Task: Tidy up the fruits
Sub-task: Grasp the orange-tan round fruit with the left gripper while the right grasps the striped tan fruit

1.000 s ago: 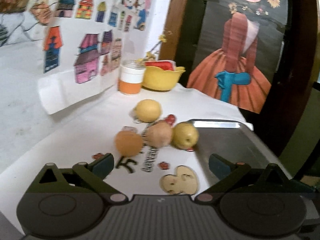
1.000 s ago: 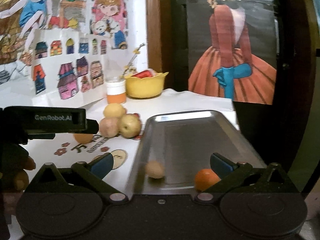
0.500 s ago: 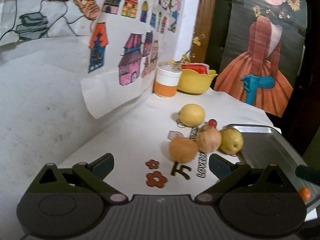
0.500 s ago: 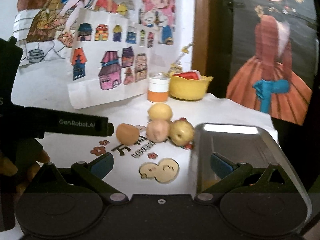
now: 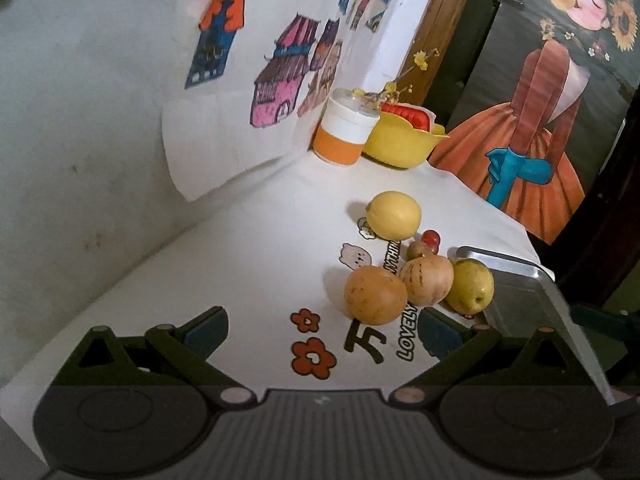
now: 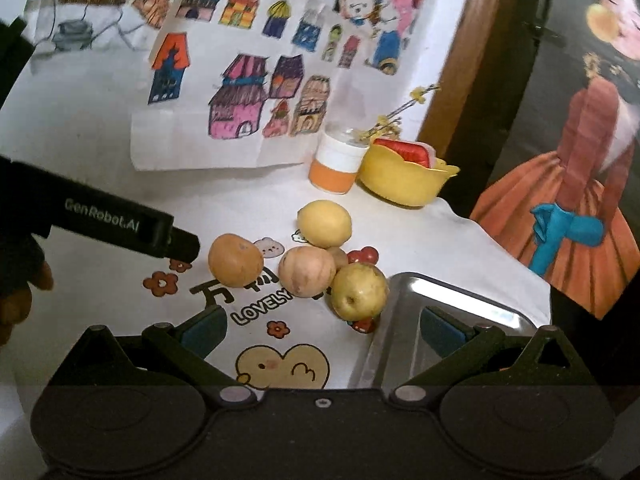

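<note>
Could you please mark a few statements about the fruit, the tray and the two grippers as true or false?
1. Both grippers, left gripper and right gripper, are open and empty. True.
2. The yellow-green apple lies inside the metal tray. False: it sits on the tablecloth beside the tray's rim.
3. The lemon is farther back than the orange fruit. True.
4. The yellow bowl is empty. False: something red sits in it.
</note>
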Demonstrator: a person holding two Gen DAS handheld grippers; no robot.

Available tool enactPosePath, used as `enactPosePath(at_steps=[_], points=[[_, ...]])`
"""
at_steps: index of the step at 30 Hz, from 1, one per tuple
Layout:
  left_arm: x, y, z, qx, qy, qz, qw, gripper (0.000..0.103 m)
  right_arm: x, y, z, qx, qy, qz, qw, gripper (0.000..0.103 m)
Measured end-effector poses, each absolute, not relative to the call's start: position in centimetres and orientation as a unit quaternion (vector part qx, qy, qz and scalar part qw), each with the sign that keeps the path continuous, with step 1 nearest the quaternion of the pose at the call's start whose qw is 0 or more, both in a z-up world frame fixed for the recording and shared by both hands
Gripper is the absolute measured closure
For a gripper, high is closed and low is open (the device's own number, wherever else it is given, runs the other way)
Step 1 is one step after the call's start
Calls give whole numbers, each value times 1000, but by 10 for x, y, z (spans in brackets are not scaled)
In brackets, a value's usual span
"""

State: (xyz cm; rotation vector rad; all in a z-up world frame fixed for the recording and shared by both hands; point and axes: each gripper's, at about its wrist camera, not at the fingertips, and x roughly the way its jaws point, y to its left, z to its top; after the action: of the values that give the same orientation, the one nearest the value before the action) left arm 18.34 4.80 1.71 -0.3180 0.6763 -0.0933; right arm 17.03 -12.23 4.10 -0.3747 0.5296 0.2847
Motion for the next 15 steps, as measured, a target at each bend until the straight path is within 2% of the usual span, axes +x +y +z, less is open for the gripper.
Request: enactPosePath(at_steps=[15], points=[[210,34,8,-156,361,-82,916,0,210,-125,36,-302,231,198,903,1]])
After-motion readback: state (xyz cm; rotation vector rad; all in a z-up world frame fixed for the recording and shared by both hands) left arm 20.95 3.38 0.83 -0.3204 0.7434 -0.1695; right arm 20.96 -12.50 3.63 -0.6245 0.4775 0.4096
